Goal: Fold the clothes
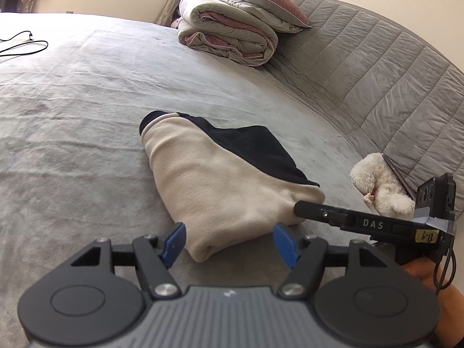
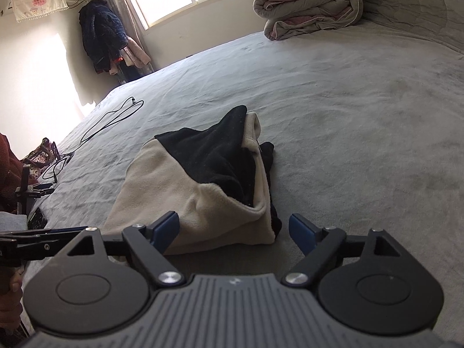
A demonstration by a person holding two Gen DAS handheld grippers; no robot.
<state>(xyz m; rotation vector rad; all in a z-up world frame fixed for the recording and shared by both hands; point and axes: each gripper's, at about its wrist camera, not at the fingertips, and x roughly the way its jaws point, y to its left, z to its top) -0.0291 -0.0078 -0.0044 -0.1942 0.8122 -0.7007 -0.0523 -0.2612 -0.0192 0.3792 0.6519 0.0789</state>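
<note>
A folded beige and black fleece garment (image 1: 220,179) lies on the grey bed (image 1: 87,121). My left gripper (image 1: 229,245) is open, its blue pads either side of the garment's near corner, nothing held. In the left wrist view the right gripper's black finger comes in from the right and touches the garment's right end. In the right wrist view the same garment (image 2: 185,191) sits just ahead of my right gripper (image 2: 236,232), which is open and empty, blue pads flanking the near edge. The left gripper's fingers show at the left edge there.
A rolled quilt (image 1: 229,32) with a pillow (image 1: 261,0) on top lies at the bed's far end. A white plush toy (image 1: 380,185) rests by the quilted headboard (image 1: 377,81). A black cable (image 2: 113,119) trails over the bed's left side. Clothes (image 2: 101,37) hang near the window.
</note>
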